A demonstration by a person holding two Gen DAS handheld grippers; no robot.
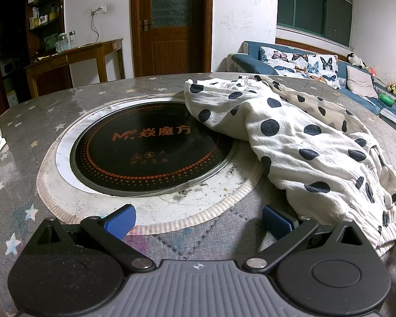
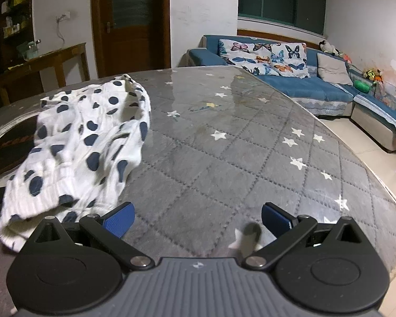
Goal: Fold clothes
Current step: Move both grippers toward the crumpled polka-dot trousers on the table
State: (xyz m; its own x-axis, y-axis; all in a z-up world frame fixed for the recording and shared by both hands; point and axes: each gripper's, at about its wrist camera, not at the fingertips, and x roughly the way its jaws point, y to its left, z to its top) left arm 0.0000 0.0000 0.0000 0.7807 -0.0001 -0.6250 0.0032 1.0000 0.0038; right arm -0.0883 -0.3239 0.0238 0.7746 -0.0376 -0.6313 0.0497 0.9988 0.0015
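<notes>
A white garment with dark blue polka dots (image 1: pixel 303 134) lies crumpled on the grey star-patterned table, partly over the round black cooktop. In the left wrist view it lies to the right, its hem by my right finger. My left gripper (image 1: pixel 198 220) is open and empty, low over the table, left of the garment. In the right wrist view the garment (image 2: pixel 84 145) lies to the left, its ribbed hem near my left finger. My right gripper (image 2: pixel 198 219) is open and empty over bare table, right of the garment.
A round black induction cooktop (image 1: pixel 150 145) is set in the table's middle inside a white ring. The grey quilted table cover (image 2: pixel 237 145) has a glossy sheet over it. A blue sofa (image 2: pixel 303 87) with butterfly pillows stands beyond the table's far right edge. A wooden side table (image 1: pixel 74 55) stands at the back left.
</notes>
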